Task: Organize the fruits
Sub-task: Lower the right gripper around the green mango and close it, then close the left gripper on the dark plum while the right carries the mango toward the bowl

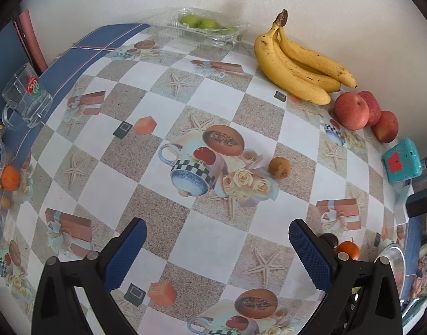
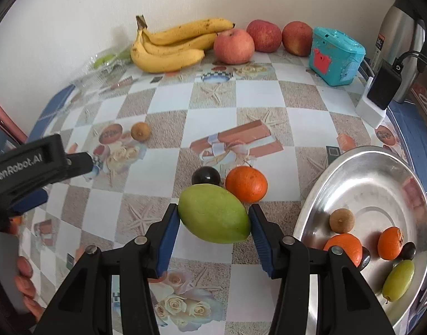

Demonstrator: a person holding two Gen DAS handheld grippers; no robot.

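A: Left claw [image 1: 216, 254] state?

B: Released, nothing between its pads, hanging over bare counter [image 1: 213, 240] mid-surface. My read: parked so it stays out of the right hand's way.

A: Fruit, left to right?

B: Green fruit in a clear tray [image 1: 210, 29] at the back edge by the wall. Bananas [image 1: 297, 61] next, then three apples [image 1: 361, 114] lined along the same edge. Looks like the big stuff is already grouped against the wall. One small brown fruit [image 1: 280, 168] sits loose mid-counter.

A: Right claw [image 2: 214, 217]?

B: Clenched on a mango [image 2: 214, 217], pads on its two ends, long axis across the jaws. Can't tell if it's lifted or still resting on the counter. A dark plum [image 2: 205, 176] and an orange [image 2: 246, 184] sit just behind it, orange nearly touching.

A: Destination?

B: Probably the steel bowl [image 2: 361, 167] at the right edge. It already holds the small pieces: a brown fruit, oranges, a dark one, a green one.

A: Risk?

B: Mango's smooth and tapered at the ends, so it could slip.
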